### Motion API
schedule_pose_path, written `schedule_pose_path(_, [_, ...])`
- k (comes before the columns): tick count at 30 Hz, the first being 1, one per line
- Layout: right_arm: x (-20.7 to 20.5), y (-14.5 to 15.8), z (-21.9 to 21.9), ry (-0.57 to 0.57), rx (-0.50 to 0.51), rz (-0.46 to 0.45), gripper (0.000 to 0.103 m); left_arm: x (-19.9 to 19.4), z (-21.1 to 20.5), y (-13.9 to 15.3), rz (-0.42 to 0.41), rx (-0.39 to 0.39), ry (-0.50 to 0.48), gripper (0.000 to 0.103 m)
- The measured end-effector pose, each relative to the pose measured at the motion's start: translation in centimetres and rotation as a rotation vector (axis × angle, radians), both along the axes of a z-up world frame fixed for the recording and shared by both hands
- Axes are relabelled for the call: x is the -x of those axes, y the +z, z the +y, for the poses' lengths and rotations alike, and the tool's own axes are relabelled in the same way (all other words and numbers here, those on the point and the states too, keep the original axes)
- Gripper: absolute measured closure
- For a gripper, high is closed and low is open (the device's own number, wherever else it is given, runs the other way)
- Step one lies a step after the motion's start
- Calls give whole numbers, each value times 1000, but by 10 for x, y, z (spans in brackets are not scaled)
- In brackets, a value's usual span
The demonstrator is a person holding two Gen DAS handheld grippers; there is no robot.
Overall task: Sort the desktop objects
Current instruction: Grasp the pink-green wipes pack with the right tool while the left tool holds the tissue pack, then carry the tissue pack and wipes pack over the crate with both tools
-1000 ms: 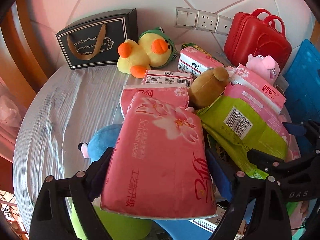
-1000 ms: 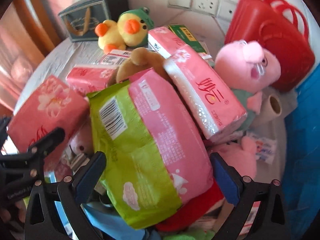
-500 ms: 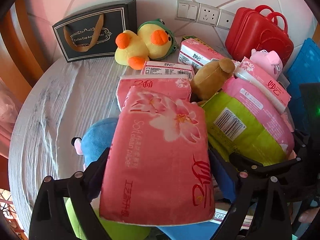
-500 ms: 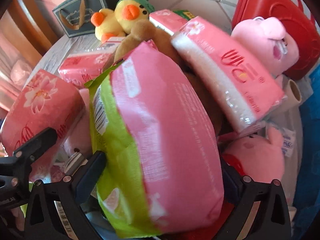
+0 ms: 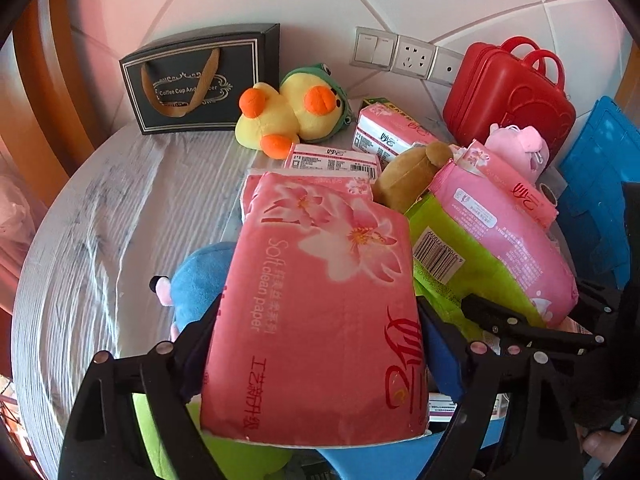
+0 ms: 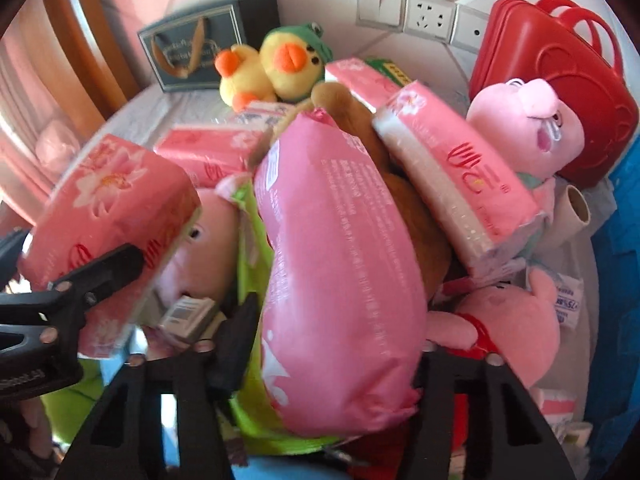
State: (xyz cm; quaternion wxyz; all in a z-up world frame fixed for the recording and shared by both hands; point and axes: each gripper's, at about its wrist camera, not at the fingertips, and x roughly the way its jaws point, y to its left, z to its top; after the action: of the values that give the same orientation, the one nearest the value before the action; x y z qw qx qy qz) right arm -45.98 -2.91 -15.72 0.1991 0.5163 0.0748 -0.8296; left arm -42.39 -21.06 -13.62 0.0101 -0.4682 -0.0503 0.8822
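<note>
The red flower-print tissue pack (image 5: 320,304) is clamped at its sides by the L gripper (image 5: 316,332), jaws set wide, and is held up over the heaped toys and packs at the near edge of the round table (image 5: 100,216). The pink-and-green pack (image 6: 340,280) is gripped by the R gripper (image 6: 332,332), whose jaws have just been closing and are now pressed on its sides, w/ the pack tilted up over a brown plush (image 6: 340,100) and a pink pig plush (image 6: 532,120).
</note>
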Motion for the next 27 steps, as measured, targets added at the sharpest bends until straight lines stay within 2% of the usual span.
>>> schedule_pose_path(5, [-15,33,7,-19,35,103,71,-17,4,30,76,18,-3,15])
schedule_pose_path(11, [-41,66,7,-35,29,183,73,-46,13,61,145,28,-25,15])
schedule_pose_path(17, [-93,122,23,-64,26,316,73,-86,30,93,217,13,-84,15])
schedule_pose_path(23, [-136,172,58,-158,-5,430,73,-116,68,124,290,-23,-171,15])
schedule_pose_path(27, [-161,203,99,-240,-32,493,73,-130,118,147,332,-32,-250,15])
